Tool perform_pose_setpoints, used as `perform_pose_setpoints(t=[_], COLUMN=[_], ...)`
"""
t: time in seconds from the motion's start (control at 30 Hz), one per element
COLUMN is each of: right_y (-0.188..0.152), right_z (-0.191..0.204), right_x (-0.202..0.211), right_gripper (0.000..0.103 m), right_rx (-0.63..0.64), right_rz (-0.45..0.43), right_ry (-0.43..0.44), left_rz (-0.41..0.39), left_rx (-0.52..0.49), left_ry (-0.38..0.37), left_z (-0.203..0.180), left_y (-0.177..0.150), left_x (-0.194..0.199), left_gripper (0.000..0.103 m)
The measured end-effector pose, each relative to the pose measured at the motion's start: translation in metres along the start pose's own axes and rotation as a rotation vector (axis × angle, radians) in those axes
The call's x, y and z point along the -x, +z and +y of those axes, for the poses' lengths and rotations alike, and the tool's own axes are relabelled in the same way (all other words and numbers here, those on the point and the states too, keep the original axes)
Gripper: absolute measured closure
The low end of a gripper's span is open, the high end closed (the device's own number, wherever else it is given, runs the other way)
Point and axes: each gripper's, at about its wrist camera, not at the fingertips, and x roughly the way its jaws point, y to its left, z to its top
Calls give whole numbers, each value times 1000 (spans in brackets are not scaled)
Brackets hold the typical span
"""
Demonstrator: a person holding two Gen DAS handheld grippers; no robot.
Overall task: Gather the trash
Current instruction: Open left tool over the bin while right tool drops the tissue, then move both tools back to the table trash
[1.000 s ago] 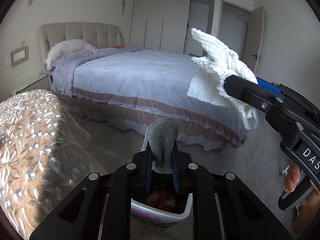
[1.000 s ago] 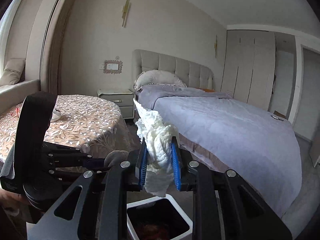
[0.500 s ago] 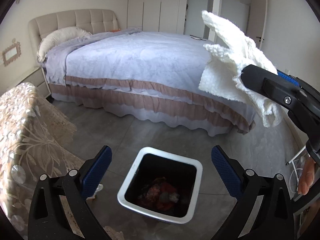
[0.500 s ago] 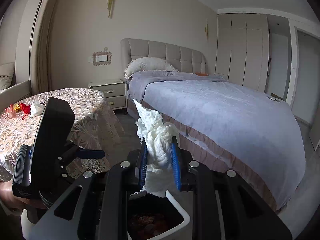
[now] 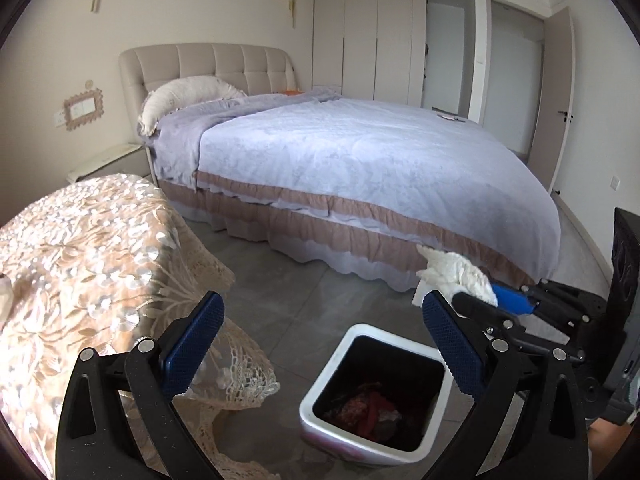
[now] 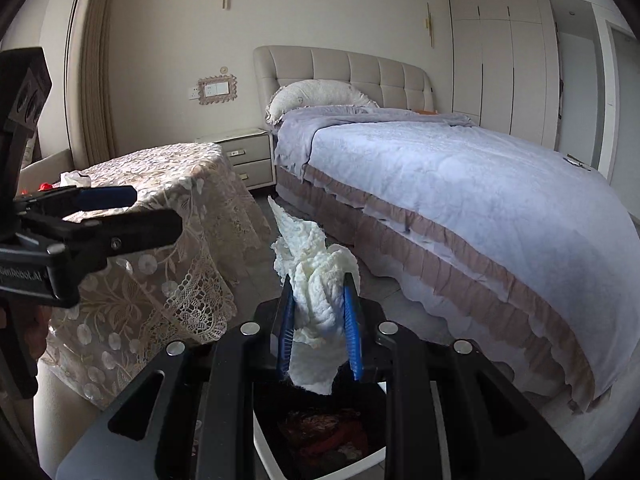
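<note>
White tissue (image 6: 316, 280) pinched in right claw (image 6: 319, 334), above bin (image 6: 272, 452).

This is a bedroom in a home. A wide bed (image 5: 360, 168) with a tufted beige headboard (image 5: 208, 64), a lilac quilt and a pillow (image 5: 188, 96) fills the room. A nightstand (image 6: 248, 156) with drawers stands at the bed's head corner, tall wardrobe doors (image 5: 368, 32) line the far wall, and a lace-covered table (image 5: 80, 248) stands near the bed's side edge on a grey tiled floor (image 5: 288, 304).
</note>
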Motion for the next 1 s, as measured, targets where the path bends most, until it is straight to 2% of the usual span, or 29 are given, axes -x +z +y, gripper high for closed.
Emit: perform_pose_setpoints(t=[0.2, 0.33, 0.37, 0.4, 0.43, 0.63, 0.8, 1.0], right_y=[-19, -36, -41, -46, -48, -33, 5, 49], right_z=[4, 0, 0, 1, 2, 8, 11, 33], right_x=[-22, -48, -55, -58, -59, -37, -3, 34], right_gripper=[78, 76, 63, 27, 7, 5, 5, 5], right_rx=[22, 15, 16, 22, 30, 82, 76, 79], right_rz=[55, 136, 163, 180, 181, 78, -73, -239], right_ry=[17, 38, 40, 37, 14, -59, -21, 58], left_rz=[21, 19, 15, 12, 10, -20, -53, -111], left_rx=[6, 22, 28, 30, 28, 42, 58, 101], left_ry=[-11, -7, -7, -6, -5, -4, 5, 57], left_z=[6, 11, 13, 14, 15, 24, 33, 58], left_y=[-3, -6, -5, -5, -4, -1, 1, 3], left_x=[0, 2, 4, 5, 7, 20, 38, 70], left_gripper=[5, 5, 5, 5, 5, 5, 5, 5])
